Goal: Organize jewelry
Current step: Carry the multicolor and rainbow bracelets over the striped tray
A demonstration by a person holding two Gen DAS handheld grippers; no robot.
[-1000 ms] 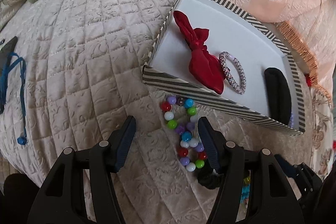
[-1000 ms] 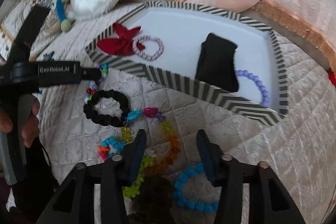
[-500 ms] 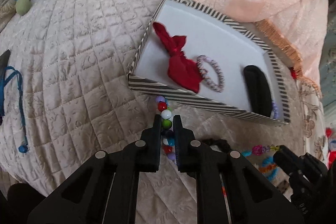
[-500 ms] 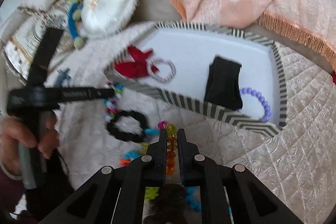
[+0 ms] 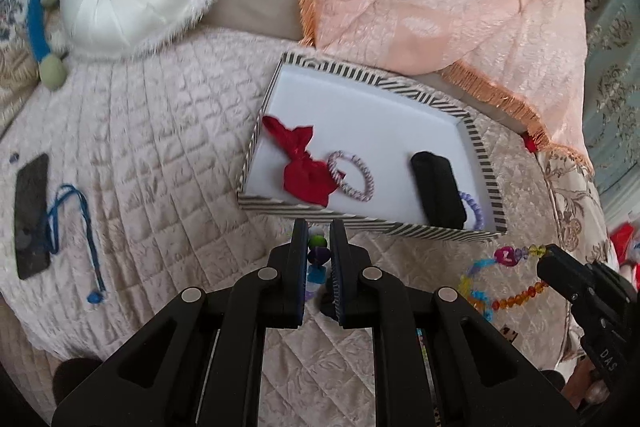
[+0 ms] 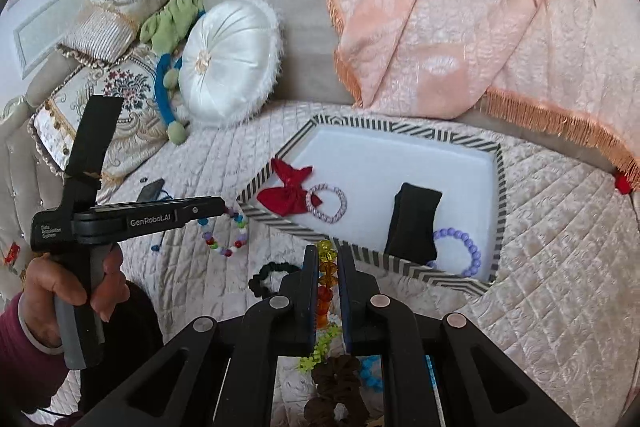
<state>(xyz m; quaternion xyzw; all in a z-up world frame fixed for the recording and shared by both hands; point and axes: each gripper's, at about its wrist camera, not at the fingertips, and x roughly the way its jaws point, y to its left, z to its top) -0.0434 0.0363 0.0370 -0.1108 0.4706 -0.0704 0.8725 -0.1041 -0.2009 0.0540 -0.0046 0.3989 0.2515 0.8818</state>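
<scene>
I have both grippers loaded at this moment. The left gripper (image 5: 319, 239), low in the middle of the left wrist view, has its jaws pressed onto the multicoloured bead bracelet (image 5: 318, 251), and in the right wrist view that same bracelet (image 6: 230, 233) hangs as a loose loop from its tip at the left of the frame, above the quilted bedspread (image 5: 160, 163). The right gripper (image 6: 329, 267), bottom centre of its own view, pinches the amber bead necklace (image 6: 326, 277) between its jaws, with the rest of the strand trailing away; in the left wrist view it shows at lower right as a bright string (image 5: 516, 297). The striped tray (image 6: 376, 125) sits just beyond both tips, in the centre of each frame, already holding a red bow (image 6: 288, 193), a pink braided ring (image 6: 326, 203), a black band (image 6: 414, 223) and a lilac bead bracelet (image 6: 460, 251). A black scrunchie (image 6: 272, 273) lies on the bedspread near the tray's front wall. I judge these strands to be light and limp, with hard, slick beads that may roll out of a pinch, so the hold belongs across the cord between two beads, not on a bead's crown. A dangling loop can snag on the tray wall, so I would lift it well over the rim.
</scene>
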